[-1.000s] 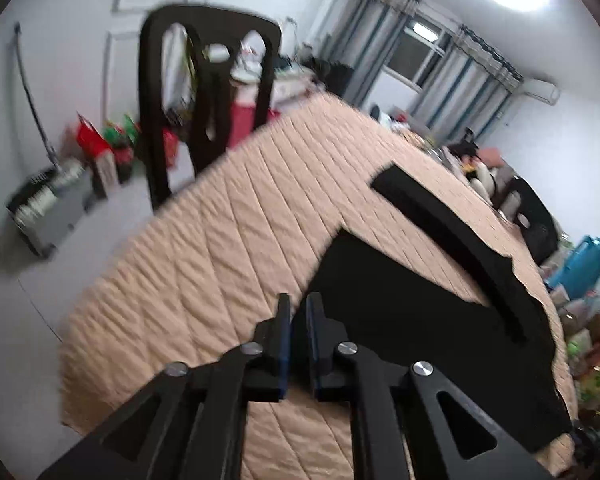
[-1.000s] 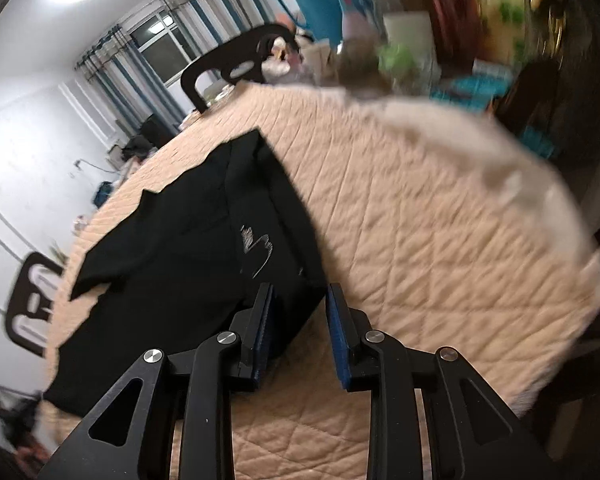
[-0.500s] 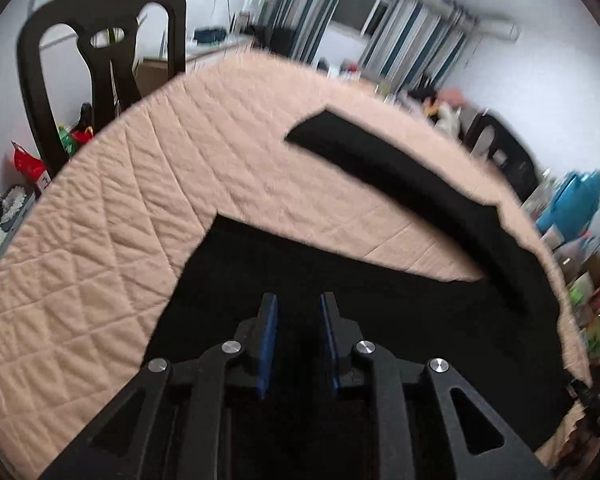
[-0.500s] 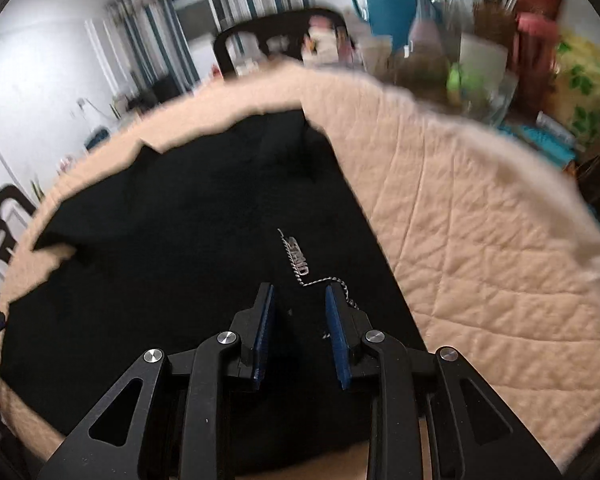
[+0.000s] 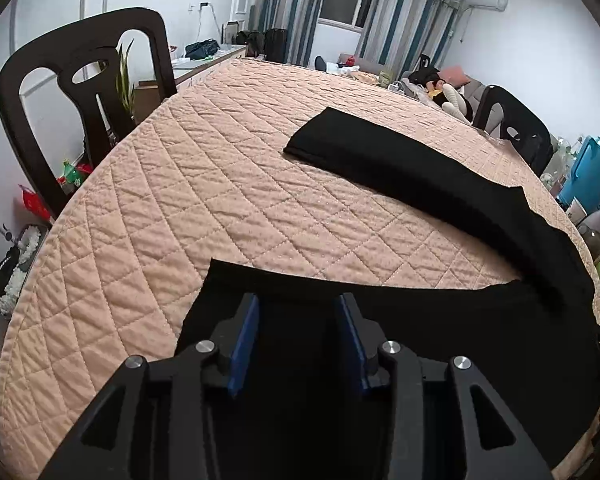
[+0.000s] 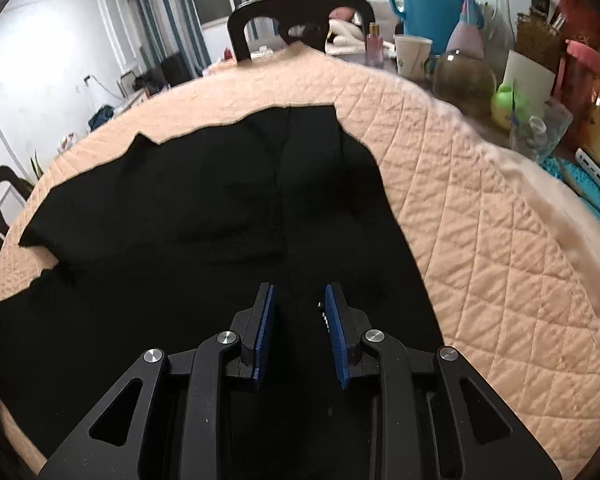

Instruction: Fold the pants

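The black fabric pants [image 5: 440, 184] are lying spread on the peach quilted round table cover [image 5: 220, 200], directly beneath and ahead of your grippers. You are holding your left gripper [image 5: 298, 312] wide apart over the near leg, gripping nothing. Your right gripper [image 6: 299, 300] is likewise hovering parted over the waist area, with a dark plastic chair [image 6: 296, 16] beyond it.

Both wrist views look forward, low and close over the black pants [image 5: 440, 184] [image 6: 204, 208], from its opposite ends.

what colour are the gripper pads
Blue, on both the left gripper and the right gripper; the pads show best in the right wrist view.
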Demonstrator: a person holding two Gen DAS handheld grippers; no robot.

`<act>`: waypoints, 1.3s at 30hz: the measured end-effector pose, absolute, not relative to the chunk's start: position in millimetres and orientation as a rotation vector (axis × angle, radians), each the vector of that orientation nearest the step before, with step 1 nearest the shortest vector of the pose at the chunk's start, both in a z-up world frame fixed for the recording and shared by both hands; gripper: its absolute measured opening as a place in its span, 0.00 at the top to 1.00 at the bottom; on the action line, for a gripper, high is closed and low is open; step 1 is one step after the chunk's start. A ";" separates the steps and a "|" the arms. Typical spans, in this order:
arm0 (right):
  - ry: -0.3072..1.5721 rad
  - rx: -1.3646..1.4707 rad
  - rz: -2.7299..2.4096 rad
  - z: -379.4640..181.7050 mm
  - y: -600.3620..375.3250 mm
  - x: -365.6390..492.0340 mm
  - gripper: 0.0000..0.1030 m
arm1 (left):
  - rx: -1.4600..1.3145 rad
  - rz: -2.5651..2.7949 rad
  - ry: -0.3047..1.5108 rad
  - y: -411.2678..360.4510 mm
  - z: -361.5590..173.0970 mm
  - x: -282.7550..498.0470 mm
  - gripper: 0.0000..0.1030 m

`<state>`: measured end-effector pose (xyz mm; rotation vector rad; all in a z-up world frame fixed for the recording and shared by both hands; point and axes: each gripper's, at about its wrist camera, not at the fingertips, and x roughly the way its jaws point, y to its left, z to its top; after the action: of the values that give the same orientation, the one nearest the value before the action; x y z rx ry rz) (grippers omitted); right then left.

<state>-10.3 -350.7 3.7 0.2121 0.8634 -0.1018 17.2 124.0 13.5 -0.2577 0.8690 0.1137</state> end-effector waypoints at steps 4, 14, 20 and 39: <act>0.815 0.228 -0.053 19.7 -342.9 -19.0 0.74 | -0.229 0.095 0.834 114.2 25.9 13.0 0.54; 0.824 0.179 0.054 14.9 -299.6 -14.4 0.74 | -0.187 -0.028 0.855 63.0 21.5 12.2 0.53; 0.865 0.103 0.083 -3.3 -281.2 -10.0 0.71 | -0.130 -0.059 0.884 36.9 12.0 13.2 0.53; 0.836 0.114 0.129 19.2 -281.8 2.8 0.57 | -0.056 -0.129 0.858 21.8 37.7 41.0 0.53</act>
<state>2.8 -281.8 19.2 0.1136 0.8361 0.1287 41.0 21.8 37.7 -0.0562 0.8576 -0.1286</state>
